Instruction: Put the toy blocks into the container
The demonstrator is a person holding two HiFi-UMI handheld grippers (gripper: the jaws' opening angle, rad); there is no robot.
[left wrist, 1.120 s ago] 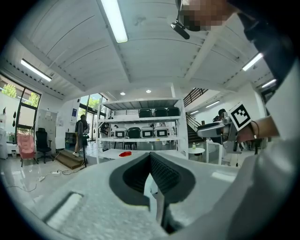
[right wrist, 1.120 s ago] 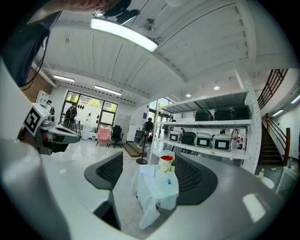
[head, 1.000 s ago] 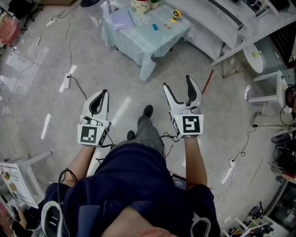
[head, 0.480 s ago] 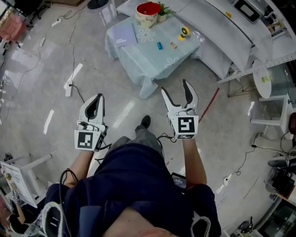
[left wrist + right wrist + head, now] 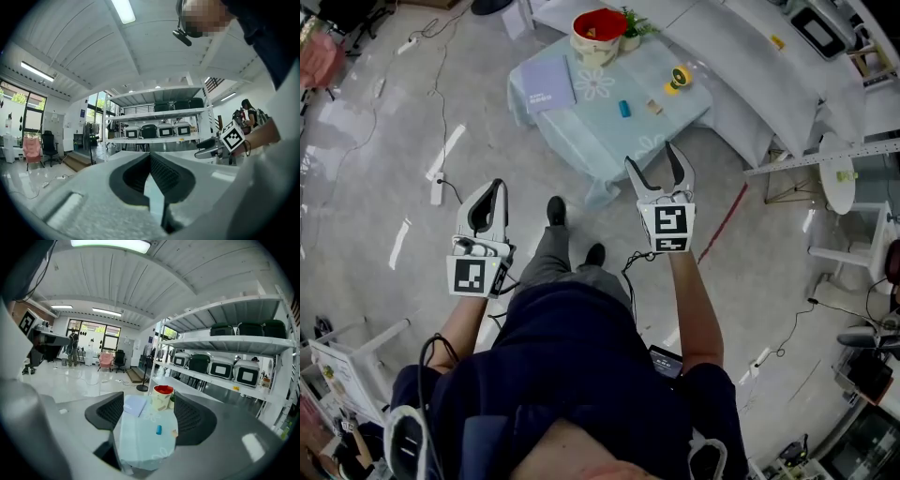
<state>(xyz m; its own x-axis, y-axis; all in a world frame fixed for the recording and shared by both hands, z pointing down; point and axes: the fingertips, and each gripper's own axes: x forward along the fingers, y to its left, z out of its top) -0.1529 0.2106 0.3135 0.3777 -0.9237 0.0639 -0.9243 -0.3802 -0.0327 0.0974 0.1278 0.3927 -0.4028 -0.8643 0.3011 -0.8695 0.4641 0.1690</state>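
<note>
**Both grippers empty, blocks lying on the far table**

At the left, the left gripper (image 5: 494, 185) (image 5: 150, 157) is held over the grey floor (image 5: 384, 169), well apart from the table, its fingers pressed together on nothing. Farther off stands the low table under a pale blue cloth (image 5: 581, 127) (image 5: 140, 446). A lilac notebook (image 5: 550, 84) (image 5: 134, 405) lies on the table's left part. The cream round container with a red inside (image 5: 598, 30) (image 5: 162, 397) stands at the far edge. Nearer, on the cloth, lie the small blue toy block (image 5: 624, 109) (image 5: 159, 429) and, right of it, the small tan toy block (image 5: 655, 108) (image 5: 174, 432), both outside the container. The right gripper (image 5: 654, 157) (image 5: 150, 411) points at the table with fingers spread wide and empty. A yellow roll (image 5: 678, 77) sits at the table's right side.
</note>
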